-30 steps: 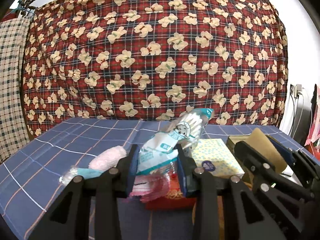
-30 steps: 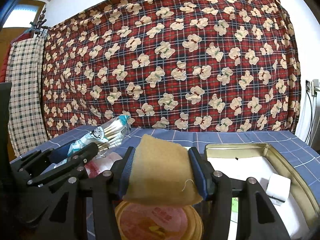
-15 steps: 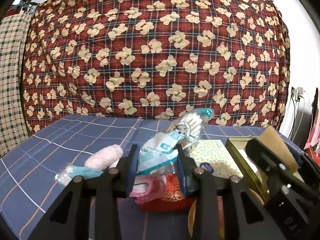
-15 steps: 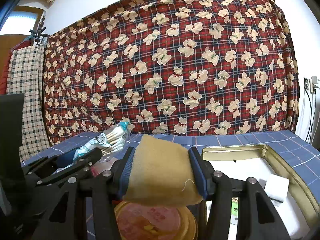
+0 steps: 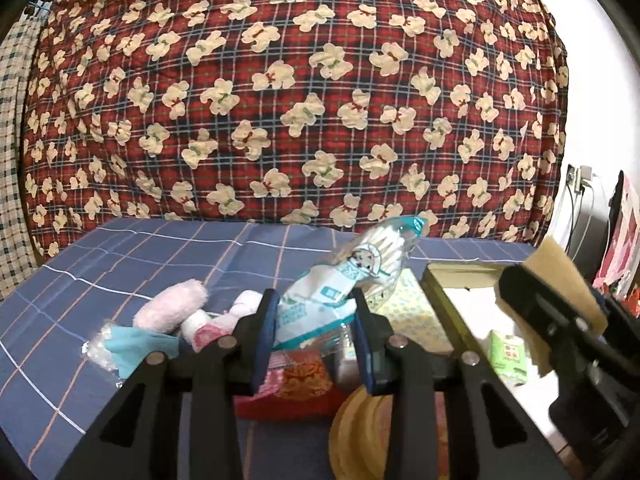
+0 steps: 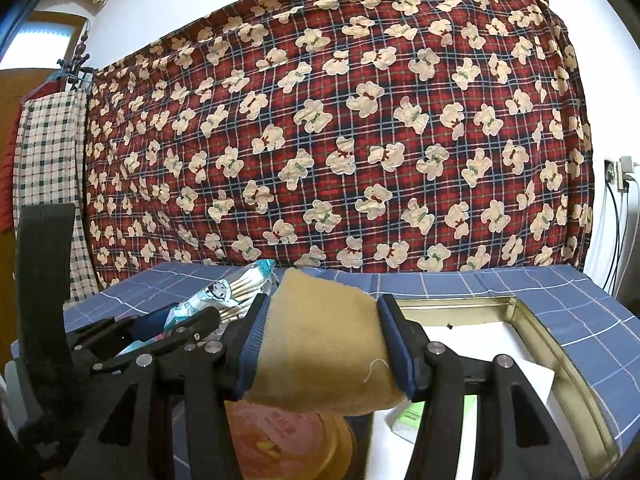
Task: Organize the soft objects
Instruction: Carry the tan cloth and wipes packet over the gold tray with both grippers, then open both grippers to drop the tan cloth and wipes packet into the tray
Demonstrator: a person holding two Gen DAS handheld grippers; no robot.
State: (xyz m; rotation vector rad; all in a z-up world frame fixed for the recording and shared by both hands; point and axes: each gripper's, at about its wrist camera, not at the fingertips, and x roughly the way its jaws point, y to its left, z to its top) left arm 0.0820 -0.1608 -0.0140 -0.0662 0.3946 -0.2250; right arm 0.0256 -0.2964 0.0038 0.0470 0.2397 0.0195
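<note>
My left gripper (image 5: 316,340) is shut on a clear packet of cotton swabs (image 5: 352,276) with a teal label, held tilted above the bed. My right gripper (image 6: 320,348) is shut on a tan sponge (image 6: 320,344), lifted over the gold-rimmed tin (image 6: 560,344). In the left wrist view the right gripper and its sponge (image 5: 560,276) show at the right edge, above that tin (image 5: 444,300). The left gripper and swab packet (image 6: 236,292) appear at the left of the right wrist view. A pink fluffy roll (image 5: 172,308) lies on the blue checked sheet.
A yellow patterned tissue pack (image 5: 408,316), a red box (image 5: 304,388), a round wooden lid (image 5: 352,432) and a teal wrapped item (image 5: 132,344) lie near the grippers. The tin holds white paper and a green pack (image 5: 508,352). A bear-patterned quilt (image 5: 304,92) hangs behind.
The right gripper with its sponge has shifted rightward and slightly up over the tin. The left gripper tilted a little, still holding the swab packet.
</note>
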